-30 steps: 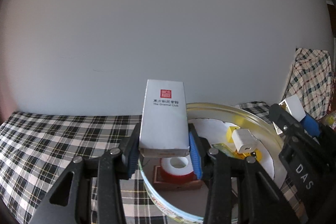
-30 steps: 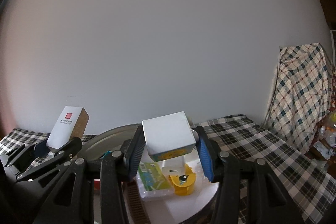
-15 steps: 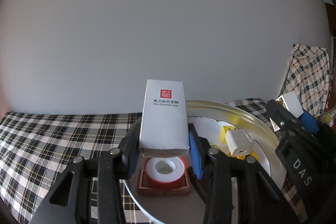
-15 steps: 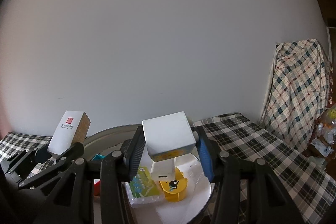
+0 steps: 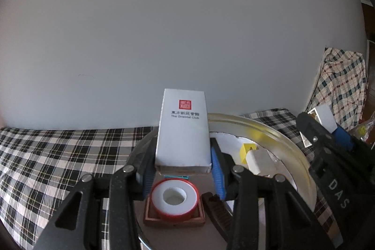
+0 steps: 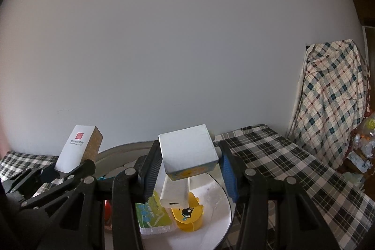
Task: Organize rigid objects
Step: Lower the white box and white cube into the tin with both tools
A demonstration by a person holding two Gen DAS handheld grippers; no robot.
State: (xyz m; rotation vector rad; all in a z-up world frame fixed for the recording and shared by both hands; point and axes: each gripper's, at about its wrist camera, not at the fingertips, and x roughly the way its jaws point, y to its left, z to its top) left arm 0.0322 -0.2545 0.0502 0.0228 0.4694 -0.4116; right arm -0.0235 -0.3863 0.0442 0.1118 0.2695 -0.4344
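Note:
My left gripper (image 5: pixel 183 168) is shut on a tall white box with a red seal (image 5: pixel 183 130) and holds it above the round metal tin (image 5: pixel 276 132). It also shows in the right wrist view (image 6: pixel 77 147). My right gripper (image 6: pixel 188 170) is shut on a white square box with a yellow-blue edge (image 6: pixel 187 151), held over the tin (image 6: pixel 112 151). In the tin lie a red-and-white tape roll (image 5: pixel 174 198) on a small wooden tray (image 5: pixel 174 222), a white charger block (image 6: pixel 175 191), a yellow duck toy (image 6: pixel 187 214) and a green-white packet (image 6: pixel 152 214).
The tin stands on a black-and-white checked tablecloth (image 5: pixel 46 163). A plain grey wall (image 5: pixel 164 27) rises behind it. A plaid-draped object (image 6: pixel 332 97) stands at the right. The right gripper's body (image 5: pixel 332 156) shows at the right of the left wrist view.
Both grippers have moved forward over the tin with their boxes still held. The tape roll and tray now lie lower and nearer in the left wrist view.

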